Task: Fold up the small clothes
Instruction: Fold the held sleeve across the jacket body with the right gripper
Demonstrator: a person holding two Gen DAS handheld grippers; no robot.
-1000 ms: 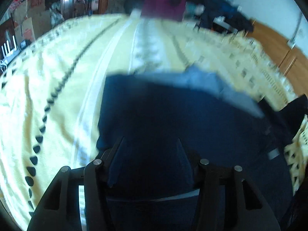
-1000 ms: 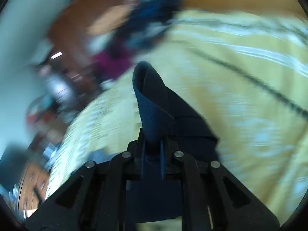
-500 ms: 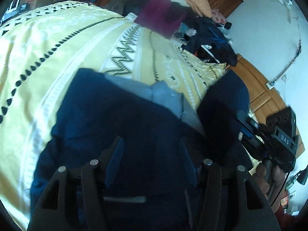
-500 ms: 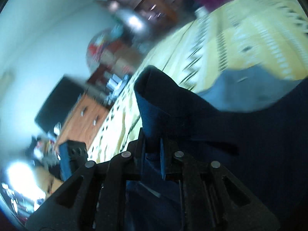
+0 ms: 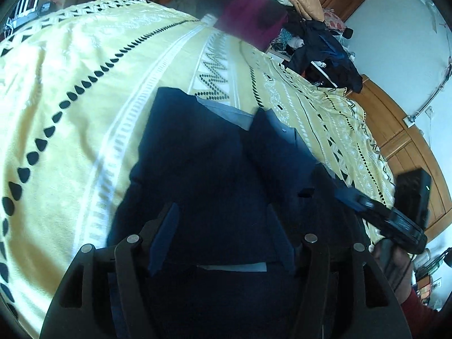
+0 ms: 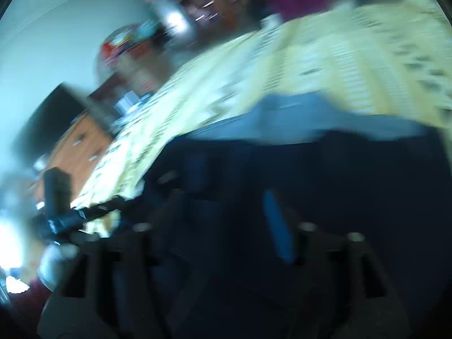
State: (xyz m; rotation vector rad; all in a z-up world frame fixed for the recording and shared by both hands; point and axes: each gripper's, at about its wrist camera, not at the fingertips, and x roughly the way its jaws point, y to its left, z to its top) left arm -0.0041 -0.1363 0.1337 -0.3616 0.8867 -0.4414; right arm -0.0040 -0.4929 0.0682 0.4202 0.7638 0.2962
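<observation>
Left wrist: yellow patterned bedspread (image 5: 70, 113) across the bed, cluttered clothes pile (image 5: 310, 36) beyond. Navy garment (image 5: 203, 169) flat on it, partly folded; soft, limp, light, best pinched at a hem corner. Left tongs (image 5: 223, 240) spread wide, empty, over the cloth. Right tongs (image 6: 234, 220) blurred, apparently parted, gripping nothing.

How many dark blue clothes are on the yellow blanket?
1 that I can tell: a dark blue garment lying spread on the yellow blanket, right under the open left gripper. Another could be hidden beneath it.
</observation>
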